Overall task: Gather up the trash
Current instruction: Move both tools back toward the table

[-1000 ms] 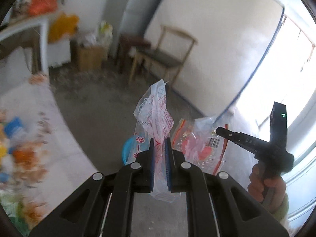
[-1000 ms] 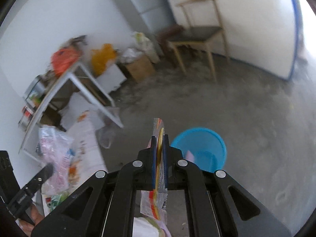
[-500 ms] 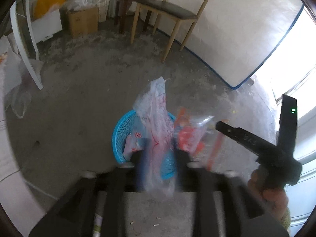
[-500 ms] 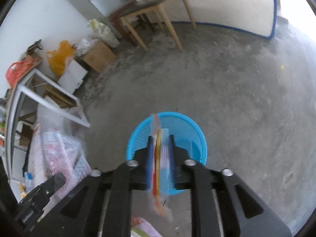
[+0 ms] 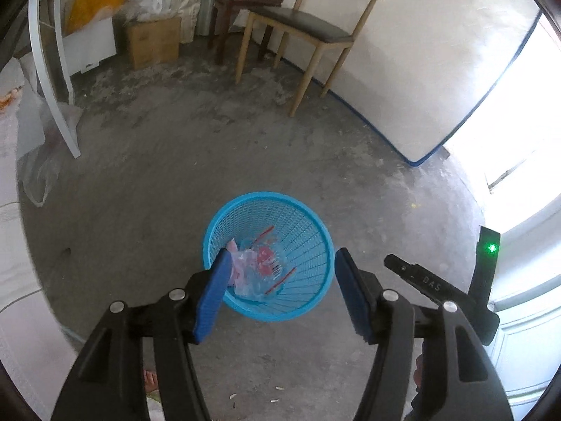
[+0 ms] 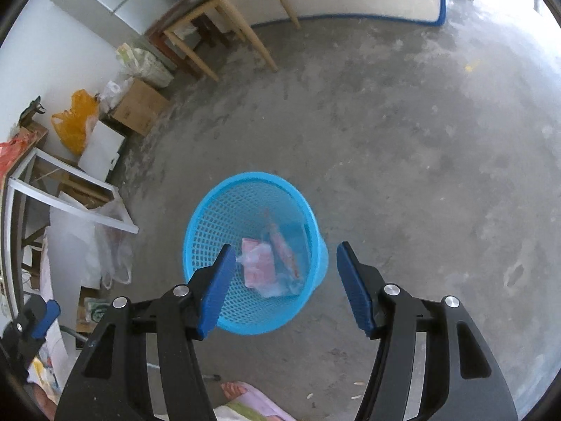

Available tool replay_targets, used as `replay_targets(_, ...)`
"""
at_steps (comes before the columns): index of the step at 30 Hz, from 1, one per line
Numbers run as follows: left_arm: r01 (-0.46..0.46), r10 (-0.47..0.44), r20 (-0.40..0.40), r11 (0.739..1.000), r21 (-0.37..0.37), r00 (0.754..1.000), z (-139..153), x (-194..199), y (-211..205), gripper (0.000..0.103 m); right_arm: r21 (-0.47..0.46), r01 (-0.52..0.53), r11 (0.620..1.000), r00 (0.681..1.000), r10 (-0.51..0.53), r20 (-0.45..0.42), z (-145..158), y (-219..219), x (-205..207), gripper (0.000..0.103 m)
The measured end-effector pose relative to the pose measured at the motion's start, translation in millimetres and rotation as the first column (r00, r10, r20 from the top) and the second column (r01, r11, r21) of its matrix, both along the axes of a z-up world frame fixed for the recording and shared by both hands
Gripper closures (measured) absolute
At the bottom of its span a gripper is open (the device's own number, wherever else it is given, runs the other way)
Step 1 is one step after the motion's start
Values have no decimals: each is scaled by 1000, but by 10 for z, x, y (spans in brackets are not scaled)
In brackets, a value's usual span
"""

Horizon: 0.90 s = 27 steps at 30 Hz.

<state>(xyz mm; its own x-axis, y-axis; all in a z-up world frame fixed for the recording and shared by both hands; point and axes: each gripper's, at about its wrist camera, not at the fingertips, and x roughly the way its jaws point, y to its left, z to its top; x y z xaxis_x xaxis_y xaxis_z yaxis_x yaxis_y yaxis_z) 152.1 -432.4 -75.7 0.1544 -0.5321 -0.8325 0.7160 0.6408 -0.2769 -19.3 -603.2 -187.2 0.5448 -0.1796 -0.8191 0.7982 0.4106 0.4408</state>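
Observation:
A blue mesh waste basket (image 5: 308, 224) stands on the concrete floor; it also shows in the right wrist view (image 6: 217, 217). Clear plastic wrappers with pink and red print (image 5: 257, 270) lie at its bottom, and show in the right wrist view (image 6: 270, 263) too. My left gripper (image 5: 282, 289) is open and empty, held above the basket's near rim. My right gripper (image 6: 284, 284) is open and empty, also above the basket. The right gripper's body (image 5: 441, 287) shows at the right of the left wrist view.
A wooden chair (image 5: 308, 31) and dark stool (image 5: 242, 10) stand by the far wall, with a cardboard box (image 5: 152, 44) and bags. A white table leg (image 5: 52, 80) with a plastic bag (image 5: 42, 161) is at left. A white mattress (image 5: 438, 70) leans at right.
Both grippers swung over the basket and opened. The printed plastic bag left the left gripper and the red-striped wrapper left the right; both now lie in the basket.

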Motion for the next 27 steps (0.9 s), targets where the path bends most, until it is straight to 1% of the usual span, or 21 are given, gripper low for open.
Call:
replay_targets(1, 3, -3, 2, 1000, 0, 1000, 63, -38, 38, 42, -15, 14, 1000, 1000, -13, 16, 18, -5, -56, 45)
replay_targets(3, 7, -7, 12, 1000, 5, 1000, 236, -128, 150, 40, -41, 46, 998, 998, -44, 51, 153, 51, -248, 44)
replay_targets(6, 28, -26, 30, 999, -39, 999, 504, -271, 381, 37, -41, 69, 997, 994, -65, 83, 270, 148, -421, 43)
replay_targets(9, 47, -42, 78, 996, -70, 996, 791, -430, 645, 34, -58, 51, 997, 994, -45, 100, 437, 321, -522, 42)
replay_targets(12, 67, -55, 123, 994, -88, 991, 1037, -581, 955, 30, -91, 4, 996, 994, 6, 107, 629, 530, -535, 38)
replay_targets(13, 65, -52, 136, 993, -94, 989, 1111, -622, 1074, 30, -105, -20, 994, 993, 31, 110, 711, 615, -498, 37)
replay_targets(15, 64, -44, 170, 991, -116, 985, 1245, -703, 1330, 28, -124, -66, 990, 988, 81, 128, 878, 784, -435, 32)
replay_targets(18, 49, -13, 238, 988, -146, 971, 1417, -795, 1775, 24, -142, -123, 982, 977, 146, 158, 1037, 973, -330, 28)
replay_targets(22, 8, 40, 303, 988, -156, 952, 1528, -891, 2359, 23, -154, -240, 959, 943, 267, 196, 1318, 1336, -77, 26)
replay_targets(24, -32, 84, 331, 987, -160, 940, 1559, -911, 2698, 23, -155, -289, 944, 927, 317, 200, 1385, 1464, 50, 25)
replay_targets(26, -67, 124, 358, 984, -167, 925, 1583, -935, 2994, 23, -163, -365, 917, 897, 393, 203, 1511, 1674, 229, 25)
replay_targets(27, -96, 157, 376, 980, -175, 913, 1594, -962, 3182, 22, -166, -389, 906, 885, 417, 205, 1551, 1740, 286, 25)
